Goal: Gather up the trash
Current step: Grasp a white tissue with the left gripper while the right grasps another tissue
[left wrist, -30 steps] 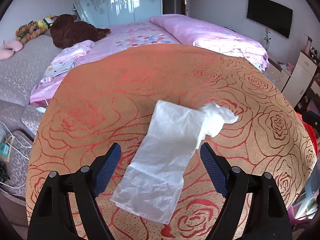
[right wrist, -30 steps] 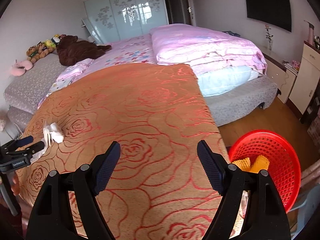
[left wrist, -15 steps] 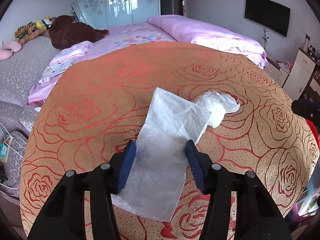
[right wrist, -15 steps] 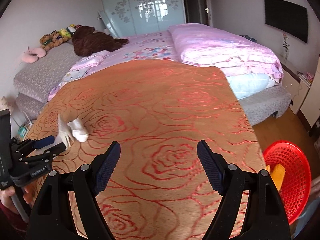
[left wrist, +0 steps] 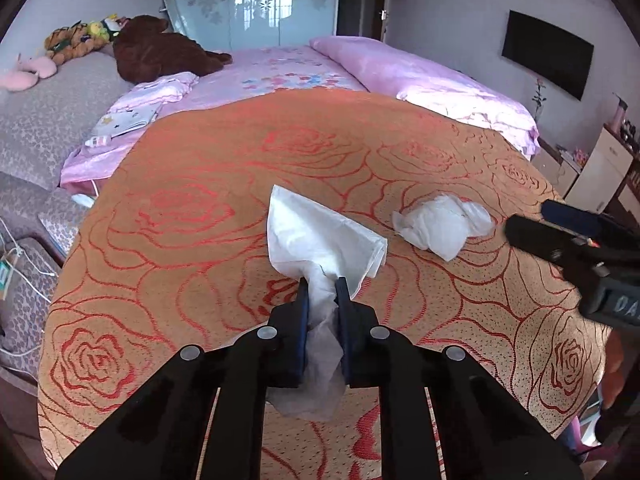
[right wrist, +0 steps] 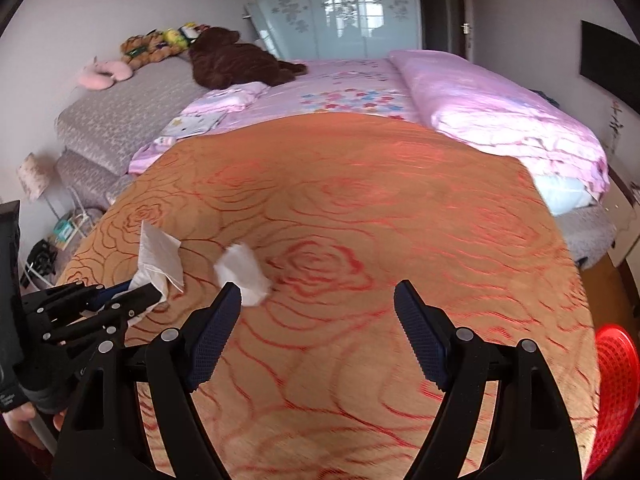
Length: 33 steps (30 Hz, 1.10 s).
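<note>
My left gripper is shut on a flat white tissue sheet, pinched at its middle; its far end fans upward and its near end hangs below the pads. A crumpled white tissue lies on the orange rose-patterned cover, just right of the held sheet. In the right wrist view, my right gripper stands open above the cover with nothing between its fingers; the crumpled tissue lies just beyond its left fingertip. The left gripper holds the sheet at the far left there.
A red mesh basket stands on the floor at the right edge of the bed. Pink bedding and a brown plush toy lie farther back. Cables and small items sit on the floor to the left.
My left gripper closed on the flat tissue sheet and bunched it up. My right gripper swept left across the cover toward the crumpled tissue, staying open.
</note>
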### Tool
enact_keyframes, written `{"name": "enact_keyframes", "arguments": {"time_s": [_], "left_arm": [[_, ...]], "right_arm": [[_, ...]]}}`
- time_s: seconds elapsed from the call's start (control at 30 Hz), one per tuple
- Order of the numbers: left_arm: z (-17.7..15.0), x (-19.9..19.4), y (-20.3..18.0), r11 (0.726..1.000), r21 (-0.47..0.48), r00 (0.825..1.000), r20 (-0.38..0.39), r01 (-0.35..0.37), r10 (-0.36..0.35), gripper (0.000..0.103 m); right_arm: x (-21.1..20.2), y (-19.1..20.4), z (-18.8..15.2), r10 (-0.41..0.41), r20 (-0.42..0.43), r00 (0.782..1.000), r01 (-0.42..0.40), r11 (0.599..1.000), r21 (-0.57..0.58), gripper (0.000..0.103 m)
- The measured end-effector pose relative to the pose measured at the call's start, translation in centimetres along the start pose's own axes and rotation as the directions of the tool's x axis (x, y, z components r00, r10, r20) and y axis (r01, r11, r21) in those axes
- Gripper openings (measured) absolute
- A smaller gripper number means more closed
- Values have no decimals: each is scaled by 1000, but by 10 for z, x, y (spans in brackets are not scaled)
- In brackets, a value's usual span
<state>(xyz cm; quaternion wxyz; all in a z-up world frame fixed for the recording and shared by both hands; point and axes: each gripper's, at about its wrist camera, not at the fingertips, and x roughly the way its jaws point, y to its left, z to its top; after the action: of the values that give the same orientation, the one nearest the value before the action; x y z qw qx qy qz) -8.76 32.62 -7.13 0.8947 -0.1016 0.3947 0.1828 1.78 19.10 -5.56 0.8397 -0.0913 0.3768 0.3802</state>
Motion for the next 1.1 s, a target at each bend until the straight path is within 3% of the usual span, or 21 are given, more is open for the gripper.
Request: {"name": "enact_keyframes", "arguments": {"time_s": [0.3, 0.63, 1.1], "left_arm": [[3, -6, 16, 998, -53, 1000, 14, -17, 18, 12], [4, -7, 17, 998, -66, 1000, 16, -18, 20, 12], [6, -5, -1, 998, -53, 999, 22, -29, 30, 12]], "right_arm": [[35, 35, 13, 20, -49, 999, -24, 997, -79, 74], [52, 42, 8, 20, -109, 994, -34, 992, -125, 31], [9, 14, 7, 15, -19, 1000, -16, 999, -51, 27]]}}
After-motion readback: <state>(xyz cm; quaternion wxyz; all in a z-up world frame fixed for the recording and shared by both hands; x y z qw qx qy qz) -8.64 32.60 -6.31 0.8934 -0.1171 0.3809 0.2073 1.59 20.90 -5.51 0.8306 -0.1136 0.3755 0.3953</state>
